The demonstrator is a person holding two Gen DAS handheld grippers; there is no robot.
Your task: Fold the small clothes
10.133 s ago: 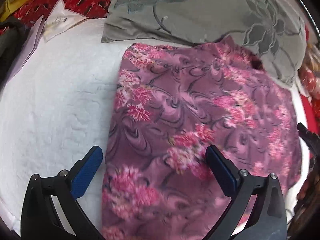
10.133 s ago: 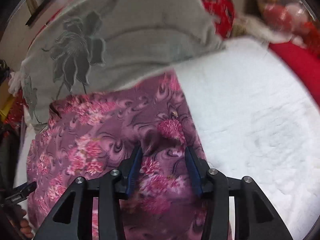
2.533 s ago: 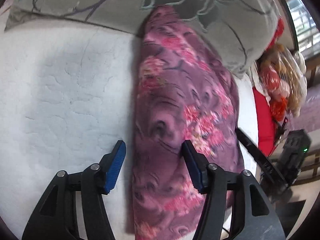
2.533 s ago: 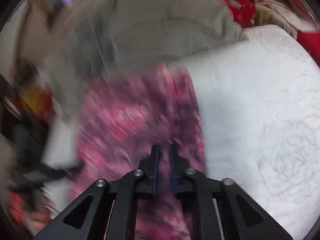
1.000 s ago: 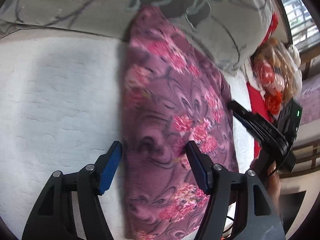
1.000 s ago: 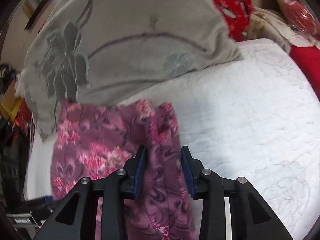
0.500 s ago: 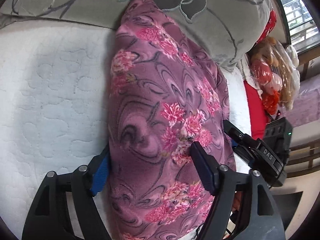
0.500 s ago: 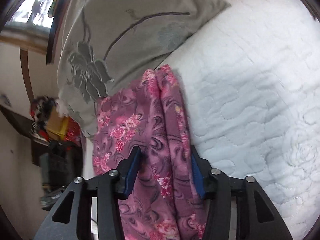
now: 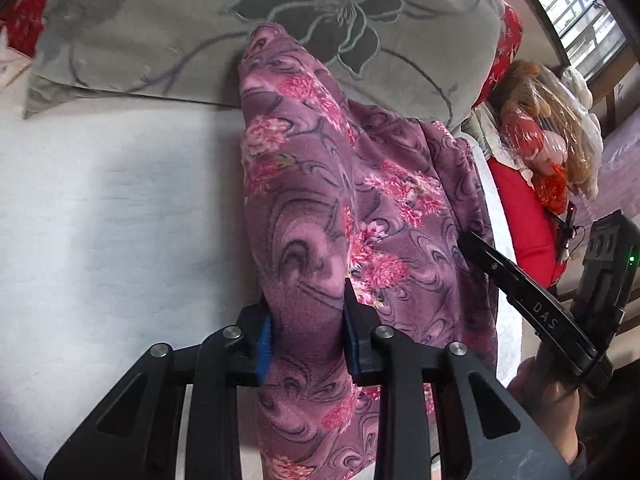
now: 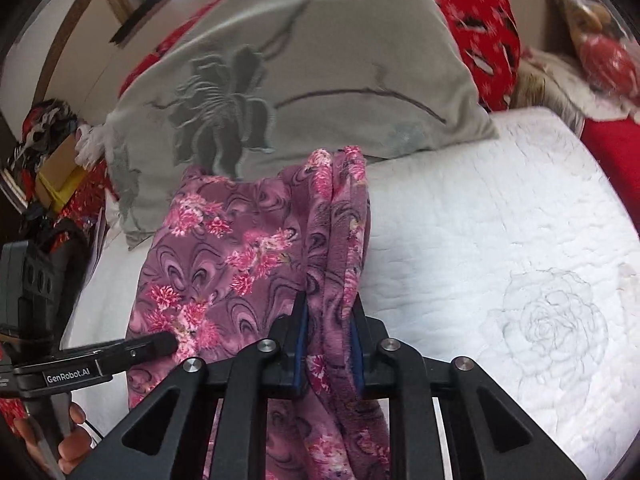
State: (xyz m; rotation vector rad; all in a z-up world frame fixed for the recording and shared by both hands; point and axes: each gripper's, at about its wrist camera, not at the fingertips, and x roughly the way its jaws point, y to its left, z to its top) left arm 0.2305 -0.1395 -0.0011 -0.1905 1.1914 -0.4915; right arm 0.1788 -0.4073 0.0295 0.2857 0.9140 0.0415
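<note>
A purple fleece garment with pink flowers (image 9: 352, 200) lies folded lengthwise on a white quilted bed (image 9: 100, 220), its far end against a grey pillow. My left gripper (image 9: 306, 316) is shut on the garment's left folded edge at the near end. My right gripper (image 10: 328, 312) is shut on the garment's (image 10: 240, 248) right folded edge, where several layers bunch up between the pads. Each gripper shows in the other's view: the right gripper (image 9: 520, 296) at the right, the left gripper (image 10: 100, 356) at the lower left.
A grey pillow with an embroidered flower (image 9: 280, 20) lies behind the garment, and shows in the right wrist view (image 10: 300, 80). Red patterned cushions (image 10: 480, 20) and a wrapped plush toy (image 9: 548, 128) sit at the right. Bare white quilt (image 10: 500, 260) spreads right of the garment.
Both grippers have closed on the garment's side edges since half a second ago. Over the last ten seconds the garment went from a wide spread to a narrow fold.
</note>
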